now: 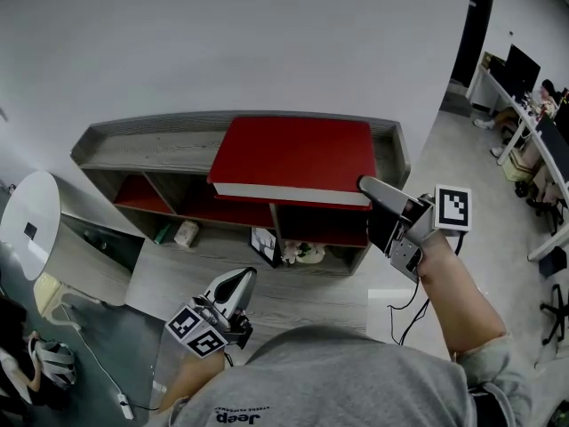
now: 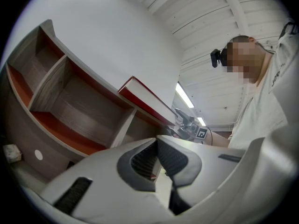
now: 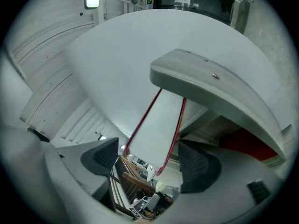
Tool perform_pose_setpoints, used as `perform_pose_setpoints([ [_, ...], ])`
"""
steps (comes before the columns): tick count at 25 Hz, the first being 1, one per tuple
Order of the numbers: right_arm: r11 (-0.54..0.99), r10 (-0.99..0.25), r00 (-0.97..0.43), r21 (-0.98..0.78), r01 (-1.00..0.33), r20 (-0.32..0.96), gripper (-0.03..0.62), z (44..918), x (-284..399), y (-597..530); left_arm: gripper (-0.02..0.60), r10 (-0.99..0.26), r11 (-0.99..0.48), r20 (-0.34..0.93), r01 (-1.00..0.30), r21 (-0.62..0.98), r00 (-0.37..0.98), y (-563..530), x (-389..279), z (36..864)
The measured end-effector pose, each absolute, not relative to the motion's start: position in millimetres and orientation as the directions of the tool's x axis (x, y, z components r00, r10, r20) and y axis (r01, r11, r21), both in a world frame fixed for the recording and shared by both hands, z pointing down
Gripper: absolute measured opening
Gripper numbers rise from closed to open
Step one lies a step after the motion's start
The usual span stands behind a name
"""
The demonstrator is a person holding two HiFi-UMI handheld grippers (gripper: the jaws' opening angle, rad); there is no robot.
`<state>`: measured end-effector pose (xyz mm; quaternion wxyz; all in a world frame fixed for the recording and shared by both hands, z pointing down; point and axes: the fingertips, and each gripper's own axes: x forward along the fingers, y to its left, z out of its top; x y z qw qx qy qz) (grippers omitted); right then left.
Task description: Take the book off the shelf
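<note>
A large red book (image 1: 293, 154) lies flat on top of the low grey shelf unit (image 1: 133, 145), its white page edge jutting past the front. My right gripper (image 1: 366, 189) is at the book's front right corner. In the right gripper view the page edge (image 3: 156, 129) runs between the open jaws, and the pads (image 3: 198, 164) stand clear of it. My left gripper (image 1: 240, 283) hangs low in front of the shelf, shut on nothing, its pads (image 2: 175, 157) pressed together. The left gripper view shows the book (image 2: 145, 97) from below.
The shelf's red-lined compartments hold a small pale object (image 1: 185, 233) and some clutter (image 1: 307, 253). A round white table (image 1: 31, 216) stands at the left. Desks with monitors (image 1: 533, 105) line the right side. A cable (image 1: 400, 310) trails on the floor.
</note>
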<state>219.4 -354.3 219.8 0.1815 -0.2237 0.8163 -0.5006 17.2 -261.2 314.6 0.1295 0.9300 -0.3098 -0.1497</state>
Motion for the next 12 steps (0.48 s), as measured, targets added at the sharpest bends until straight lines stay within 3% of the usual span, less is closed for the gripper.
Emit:
perform_pose_setpoints([
  [5,0.370,-0.553,-0.827,-0.919,-0.132,-0.104,0.418,218.3,217.6,-354.9,0.031,-0.614,-0.776,-0.203,-0.536,0.332,0.763,-257.0,22.4,314.6],
  [12,0.396,-0.558,-0.816,-0.912,-0.106,-0.148,0.284,215.2,218.8,-354.6,0.031,-0.623,-0.769,-0.206,-0.543,0.339,0.754,-253.5,19.4,311.7],
])
